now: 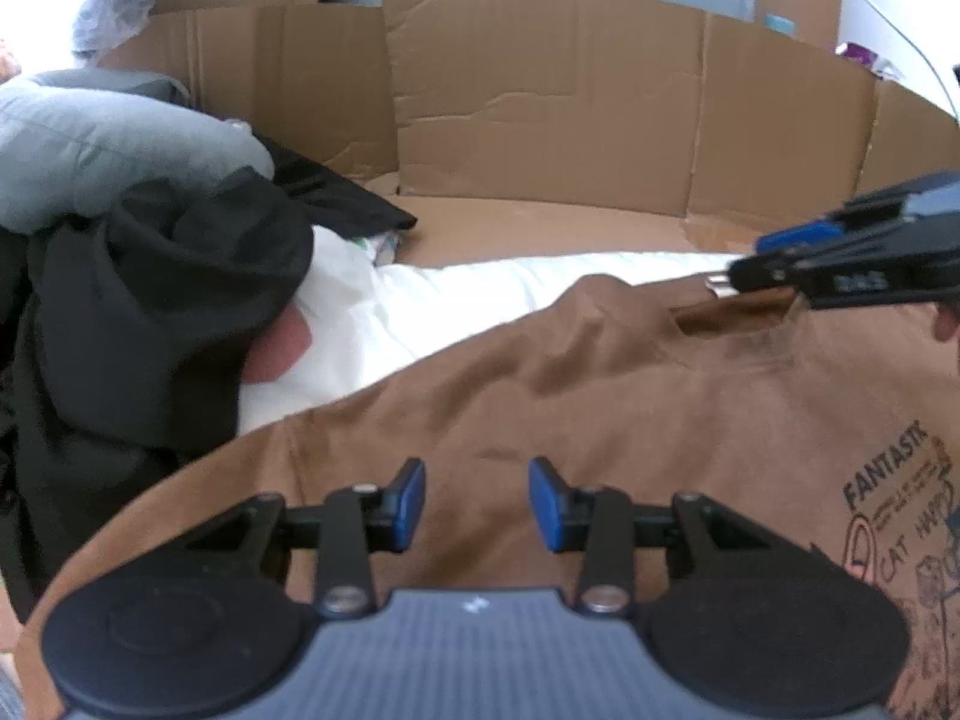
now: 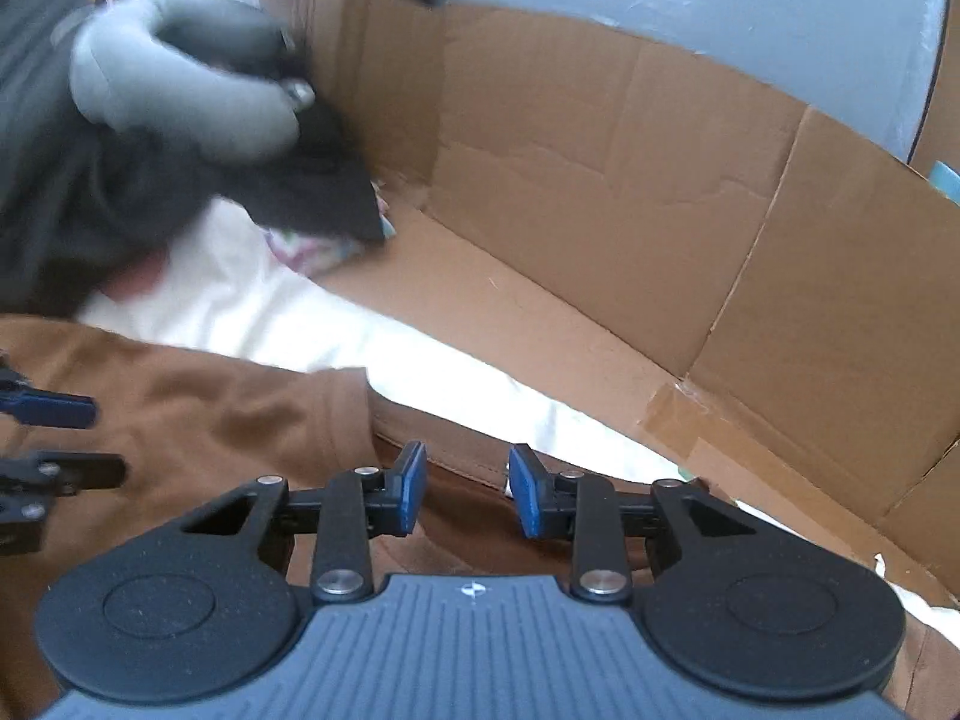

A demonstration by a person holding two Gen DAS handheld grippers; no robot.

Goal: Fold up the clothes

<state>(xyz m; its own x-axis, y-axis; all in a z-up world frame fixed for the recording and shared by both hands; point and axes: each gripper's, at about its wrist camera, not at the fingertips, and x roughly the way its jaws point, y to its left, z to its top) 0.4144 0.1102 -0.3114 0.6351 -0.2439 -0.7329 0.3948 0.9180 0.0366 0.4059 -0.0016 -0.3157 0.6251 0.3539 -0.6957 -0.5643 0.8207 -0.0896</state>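
Left wrist view: white sheet (image 1: 480, 294) spread inside a cardboard surround (image 1: 540, 102), dark clothes heaped (image 1: 150, 312) at the left under a grey cushion (image 1: 108, 150). Brown T-shirt (image 1: 540, 396) laid across the sheet, printed front up, neckline toward the cardboard, still rumpled along the top edge. Judged step: taking hold at the shoulder line to start the first fold.

Left gripper (image 1: 477, 504) hovering over plain brown cloth, jaws apart, nothing pinched. Right gripper (image 2: 467, 489), jaws likewise apart over the collar band (image 2: 444, 462) (cloth lies between the pads, but no pinch shows), so not gripping.

To do it well: lower both sets of pads onto the cloth first, catch both layers at matching points either side of the neck, close fully, then lift evenly and keep the edge taut. Smooth the ridge near the sleeve (image 1: 600, 312) before creasing.
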